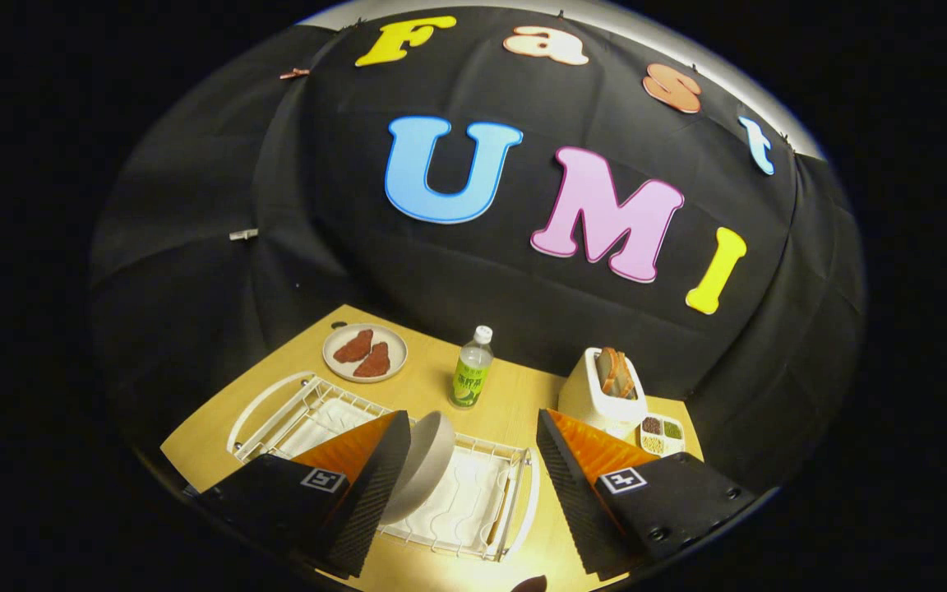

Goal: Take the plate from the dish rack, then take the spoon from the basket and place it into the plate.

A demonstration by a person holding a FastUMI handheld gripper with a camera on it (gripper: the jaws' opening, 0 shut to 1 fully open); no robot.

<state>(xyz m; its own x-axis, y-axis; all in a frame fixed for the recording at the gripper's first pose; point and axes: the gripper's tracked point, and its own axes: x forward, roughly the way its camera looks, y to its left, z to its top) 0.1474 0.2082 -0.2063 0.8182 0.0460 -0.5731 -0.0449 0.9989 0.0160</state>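
Observation:
A white wire dish rack (473, 514) lies on the wooden table (515, 403), below and between my fingers. A pale plate (424, 464) stands on edge in the rack, leaning against the inner side of the left finger. A thin wooden handle (501, 508), perhaps the spoon's, lies in the rack's narrow side compartment toward the right finger. My gripper (470, 418) is open, with its fingers wide apart. The right finger is clear of the plate.
Beyond the rack stand a green drink bottle (471, 370), a plate with two pieces of meat (365, 352) and a cream toaster with bread (605, 390). A small divided dish of grains (661, 436) sits beside the toaster. Black cloth walls close in behind.

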